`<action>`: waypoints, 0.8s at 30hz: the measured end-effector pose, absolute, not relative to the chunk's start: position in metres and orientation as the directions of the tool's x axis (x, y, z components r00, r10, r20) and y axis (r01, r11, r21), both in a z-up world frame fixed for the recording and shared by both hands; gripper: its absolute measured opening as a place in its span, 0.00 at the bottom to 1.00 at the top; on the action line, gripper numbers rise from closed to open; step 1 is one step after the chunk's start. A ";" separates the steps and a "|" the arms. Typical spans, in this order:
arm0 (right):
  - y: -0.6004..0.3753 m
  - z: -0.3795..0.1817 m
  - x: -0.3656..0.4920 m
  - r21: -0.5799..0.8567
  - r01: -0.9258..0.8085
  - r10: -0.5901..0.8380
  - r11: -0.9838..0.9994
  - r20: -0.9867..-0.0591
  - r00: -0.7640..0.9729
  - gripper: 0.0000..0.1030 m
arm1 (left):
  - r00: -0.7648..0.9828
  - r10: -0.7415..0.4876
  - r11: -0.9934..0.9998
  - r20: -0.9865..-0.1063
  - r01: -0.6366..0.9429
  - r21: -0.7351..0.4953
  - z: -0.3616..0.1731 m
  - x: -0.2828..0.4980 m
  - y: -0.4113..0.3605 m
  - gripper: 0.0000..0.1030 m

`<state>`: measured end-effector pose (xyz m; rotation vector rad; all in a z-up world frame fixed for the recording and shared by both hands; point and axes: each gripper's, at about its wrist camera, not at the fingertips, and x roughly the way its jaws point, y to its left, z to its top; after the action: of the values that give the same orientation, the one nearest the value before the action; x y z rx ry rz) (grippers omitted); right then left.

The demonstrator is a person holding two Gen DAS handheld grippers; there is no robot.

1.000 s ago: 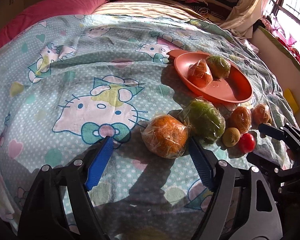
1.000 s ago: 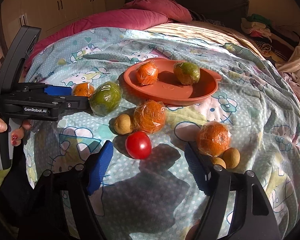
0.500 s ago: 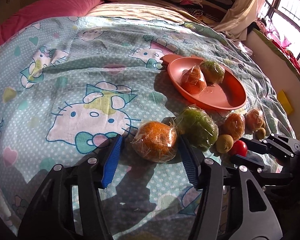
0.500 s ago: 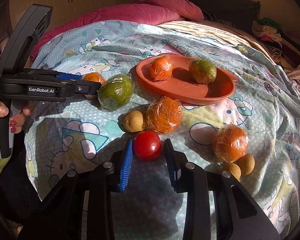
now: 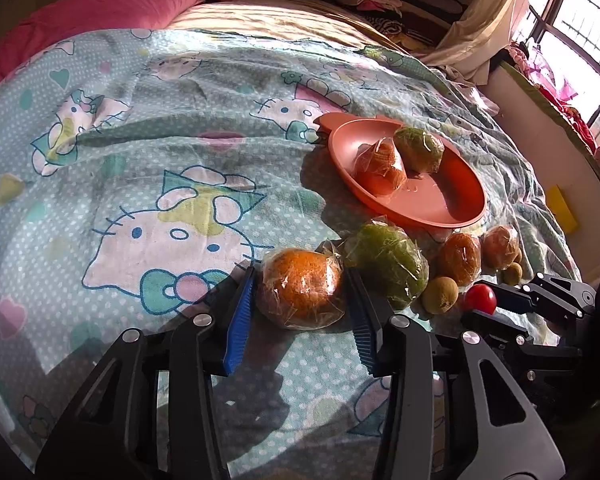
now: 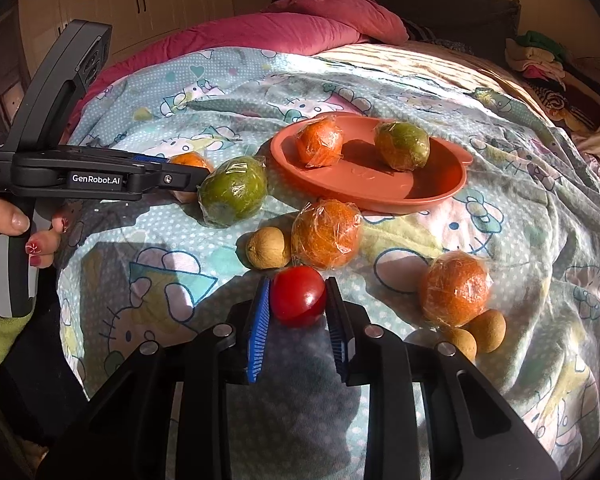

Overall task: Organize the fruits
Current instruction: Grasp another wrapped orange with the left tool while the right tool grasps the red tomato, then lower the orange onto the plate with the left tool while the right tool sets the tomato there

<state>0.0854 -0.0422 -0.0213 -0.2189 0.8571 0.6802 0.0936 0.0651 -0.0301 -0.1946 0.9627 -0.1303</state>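
left claw (image 5: 300, 312) closing on wrapped orange (image 5: 302, 294) | right claw (image 6: 298, 312) clamps tomato (image 6: 298, 296) | tomato underside hidden

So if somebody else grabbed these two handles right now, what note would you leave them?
Left gripper: has just closed around the plastic-wrapped orange fruit on the cartoon-print bedsheet.
Right gripper: has just closed on the small red tomato.
Done: one wrapped orange fruit and one wrapped green fruit sit in the orange plastic tray.
Left: carry both held fruits over, then the other wrapped and small brown fruits on the sheet.
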 end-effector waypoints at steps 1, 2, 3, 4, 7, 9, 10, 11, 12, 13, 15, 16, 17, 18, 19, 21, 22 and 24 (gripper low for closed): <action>-0.044 -0.019 0.085 0.088 -0.632 0.468 0.770 -0.752 0.464 0.25 | 0.565 -0.200 0.974 -0.800 0.024 -0.226 -0.029 0.092 0.065 0.34; -0.046 -0.016 0.084 0.091 -0.631 0.471 0.771 -0.747 0.468 0.25 | 0.564 -0.203 0.973 -0.800 0.025 -0.229 -0.028 0.091 0.065 0.34; -0.048 -0.013 0.084 0.095 -0.628 0.475 0.772 -0.742 0.472 0.25 | 0.565 -0.205 0.973 -0.799 0.027 -0.230 -0.027 0.090 0.065 0.34; -0.049 -0.011 0.085 0.098 -0.627 0.479 0.773 -0.738 0.475 0.25 | 0.566 -0.205 0.973 -0.799 0.027 -0.231 -0.026 0.088 0.065 0.34; -0.053 -0.004 0.085 0.099 -0.623 0.484 0.776 -0.726 0.488 0.25 | 0.571 -0.205 0.972 -0.795 0.024 -0.234 -0.021 0.085 0.065 0.34; -0.056 -0.001 0.085 0.099 -0.620 0.486 0.778 -0.720 0.495 0.25 | 0.579 -0.206 0.971 -0.789 0.023 -0.236 -0.017 0.083 0.066 0.34; -0.057 0.001 0.085 0.099 -0.619 0.486 0.779 -0.718 0.498 0.25 | 0.582 -0.204 0.972 -0.787 0.023 -0.235 -0.014 0.083 0.065 0.34; -0.058 0.002 0.086 0.099 -0.616 0.486 0.781 -0.716 0.501 0.25 | 0.586 -0.204 0.972 -0.785 0.024 -0.234 -0.011 0.082 0.065 0.34; -0.060 0.003 0.086 0.100 -0.614 0.487 0.783 -0.713 0.505 0.25 | 0.589 -0.205 0.972 -0.782 0.028 -0.233 -0.008 0.082 0.064 0.34; -0.061 0.005 0.087 0.101 -0.611 0.487 0.785 -0.711 0.508 0.25 | 0.592 -0.206 0.972 -0.779 0.032 -0.233 -0.005 0.082 0.063 0.34; -0.065 0.008 0.089 0.101 -0.604 0.485 0.791 -0.706 0.517 0.25 | 0.598 -0.207 0.973 -0.774 0.044 -0.227 0.000 0.084 0.059 0.34; -0.067 0.009 0.090 0.101 -0.600 0.484 0.794 -0.703 0.521 0.25 | 0.601 -0.210 0.973 -0.771 0.049 -0.226 0.003 0.084 0.057 0.34; -0.069 0.010 0.092 0.102 -0.595 0.482 0.797 -0.701 0.525 0.25 | 0.604 -0.210 0.973 -0.769 0.054 -0.224 0.006 0.086 0.055 0.34; -0.072 0.012 0.093 0.104 -0.591 0.481 0.800 -0.699 0.528 0.25 | 0.607 -0.211 0.974 -0.767 0.060 -0.220 0.008 0.087 0.053 0.34; -0.074 0.013 0.094 0.105 -0.587 0.481 0.803 -0.697 0.532 0.25 | 0.609 -0.214 0.973 -0.764 0.066 -0.219 0.010 0.089 0.051 0.34; -0.078 0.015 0.097 0.107 -0.578 0.478 0.809 -0.693 0.540 0.25 | 0.610 -0.218 0.973 -0.761 0.079 -0.216 0.013 0.092 0.045 0.34; -0.080 0.015 0.098 0.110 -0.574 0.477 0.811 -0.692 0.541 0.25 | 0.611 -0.224 0.972 -0.759 0.086 -0.217 0.015 0.094 0.042 0.34; -0.083 0.017 0.101 0.117 -0.566 0.476 0.816 -0.690 0.545 0.25 | 0.610 -0.231 0.971 -0.758 0.099 -0.217 0.017 0.099 0.036 0.34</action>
<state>0.1015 -0.0832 0.0165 -0.1249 0.7785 0.6198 0.0991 0.0361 0.0168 -0.1587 0.8949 -0.1917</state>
